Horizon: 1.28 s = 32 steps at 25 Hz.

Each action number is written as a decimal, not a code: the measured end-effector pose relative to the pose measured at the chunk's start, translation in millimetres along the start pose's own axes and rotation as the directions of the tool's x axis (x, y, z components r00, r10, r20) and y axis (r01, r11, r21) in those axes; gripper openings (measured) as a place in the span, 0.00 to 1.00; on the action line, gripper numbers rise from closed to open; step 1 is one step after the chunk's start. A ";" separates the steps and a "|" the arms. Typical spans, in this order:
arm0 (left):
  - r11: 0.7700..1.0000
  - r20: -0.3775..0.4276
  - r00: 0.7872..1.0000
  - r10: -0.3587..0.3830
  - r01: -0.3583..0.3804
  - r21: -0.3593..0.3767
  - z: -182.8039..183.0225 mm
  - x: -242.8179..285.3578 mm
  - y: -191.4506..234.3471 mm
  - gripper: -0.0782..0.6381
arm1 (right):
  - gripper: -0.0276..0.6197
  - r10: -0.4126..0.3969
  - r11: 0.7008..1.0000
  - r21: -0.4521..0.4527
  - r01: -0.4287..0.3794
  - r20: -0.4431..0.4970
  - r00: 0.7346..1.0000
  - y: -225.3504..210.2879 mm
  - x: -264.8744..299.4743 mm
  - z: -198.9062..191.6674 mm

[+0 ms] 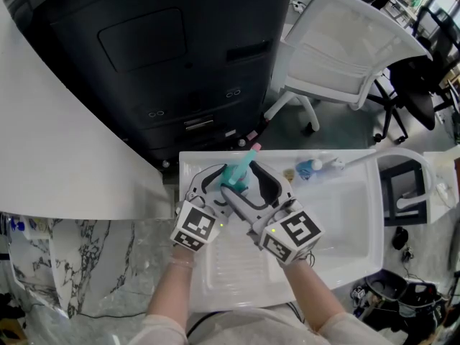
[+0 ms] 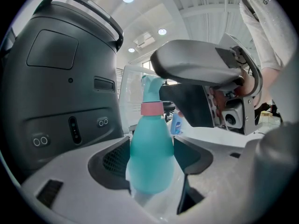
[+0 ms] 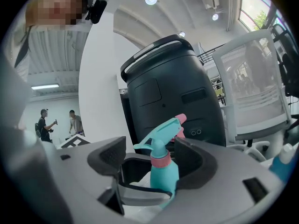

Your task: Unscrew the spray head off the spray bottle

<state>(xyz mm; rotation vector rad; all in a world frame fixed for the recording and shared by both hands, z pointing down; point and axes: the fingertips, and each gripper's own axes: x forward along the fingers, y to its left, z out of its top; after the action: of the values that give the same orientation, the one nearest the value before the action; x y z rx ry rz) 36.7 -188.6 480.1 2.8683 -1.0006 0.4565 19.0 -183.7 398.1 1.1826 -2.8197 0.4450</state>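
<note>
Clamping the bottle (image 2: 150,171) upright at its body with the left gripper (image 2: 149,157), over the tray (image 1: 359,221), at 12 o'clock from the cubes (image 1: 195,227). Standing wide apart with the right gripper (image 3: 150,157), pads (image 3: 110,157) at 9 and 3 o'clock of the head (image 3: 161,136), pressing nothing. Probably re-gripping between turns: closing low on the pink collar (image 3: 161,161), not the trigger (image 3: 141,146); staying square to the bottle; twisting while holding the left firm against slip.
</note>
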 end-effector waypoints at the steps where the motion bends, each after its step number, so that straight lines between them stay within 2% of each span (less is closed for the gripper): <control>1: 1.000 0.000 1.000 0.000 0.000 0.000 0.0 0.0 0.1 0.52 | 0.54 -0.018 1.000 -0.011 0.017 -0.009 1.000 -1.3 1.5 -1.0; 4: 1.000 0.000 1.000 0.001 -0.001 0.000 -0.1 0.3 0.0 0.52 | 0.49 -0.058 0.998 -0.040 0.056 -0.029 0.998 -4.3 3.1 -3.2; 10: 1.000 0.001 1.000 0.004 -0.004 -0.001 -0.1 -0.2 0.1 0.52 | 0.42 -0.071 0.995 -0.065 0.070 -0.024 0.997 -5.2 -6.2 -2.5; 22: 1.000 0.003 1.000 0.001 -0.001 -0.004 0.5 0.6 0.4 0.52 | 0.35 -0.098 0.993 -0.068 0.096 -0.026 0.995 -22.3 -29.2 -6.4; 32: 1.000 0.007 1.000 -0.005 0.005 -0.004 1.4 0.3 1.5 0.52 | 0.30 -0.162 0.987 0.004 0.162 0.000 0.987 -46.7 -30.8 -4.5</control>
<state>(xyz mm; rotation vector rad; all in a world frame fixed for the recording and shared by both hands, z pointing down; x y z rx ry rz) 36.4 -190.2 478.8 2.8706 -0.9938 0.4437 73.4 -192.3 408.9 1.3993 -2.6954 0.4396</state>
